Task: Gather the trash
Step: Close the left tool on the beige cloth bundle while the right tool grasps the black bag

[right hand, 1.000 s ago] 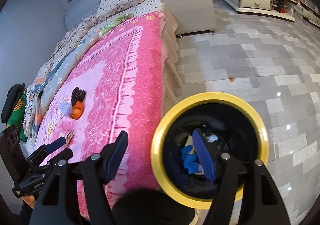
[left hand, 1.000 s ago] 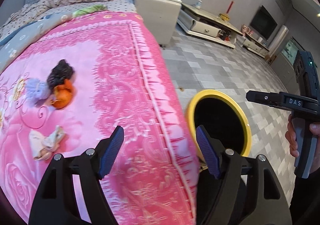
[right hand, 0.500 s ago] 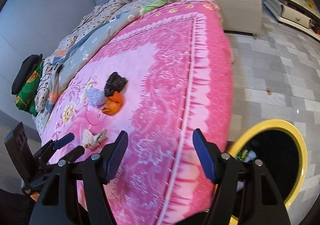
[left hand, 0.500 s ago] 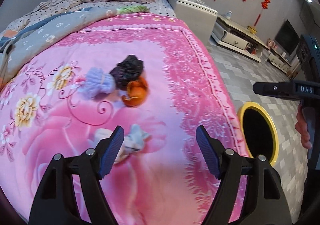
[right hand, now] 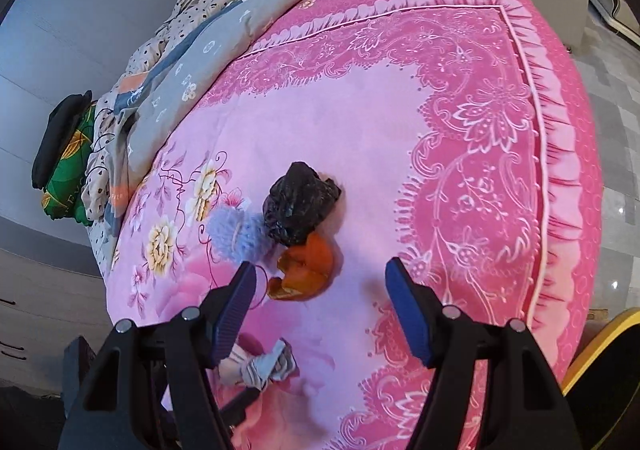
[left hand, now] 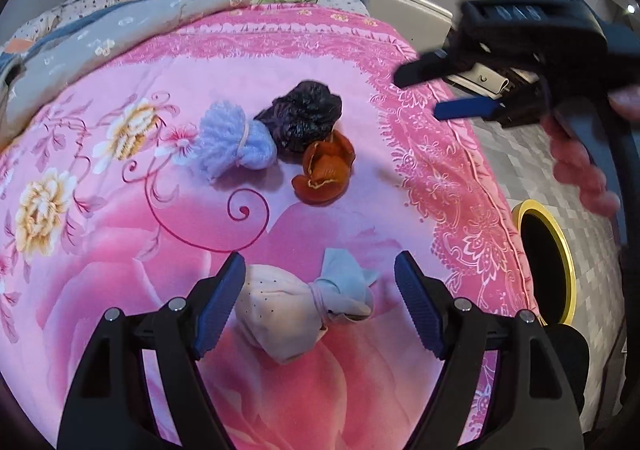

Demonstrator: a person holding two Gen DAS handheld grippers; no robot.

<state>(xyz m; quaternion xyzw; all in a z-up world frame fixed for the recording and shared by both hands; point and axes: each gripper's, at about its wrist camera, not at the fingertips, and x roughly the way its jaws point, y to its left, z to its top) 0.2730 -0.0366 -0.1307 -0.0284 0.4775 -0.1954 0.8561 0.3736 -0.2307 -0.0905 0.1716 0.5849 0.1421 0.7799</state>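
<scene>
Left wrist view looks down on the pink floral bedspread (left hand: 360, 50), where the left gripper (left hand: 320, 302) hangs with its jaws spread wide around a knotted pale cloth bundle (left hand: 296, 310); nothing is pinched yet, and the spread looks meant to let the blue pads drop to either side of the soft lump. Ahead of it lie three more scraps touching one another: a lilac yarn bundle (left hand: 236, 142), a crumpled black plastic bag (left hand: 304, 118) and an orange peel (left hand: 324, 170). To its right, beside the bed on the tiled floor, stands the yellow-rimmed trash bin (left hand: 568, 250), close enough, I judge, for a short carry.

From the right wrist view, the right gripper (right hand: 320, 306) is also agape and empty, with the orange peel just ahead between its fingers, probably its pick. The cloth bundle (right hand: 264, 366) shows below its left finger, partly hidden.
</scene>
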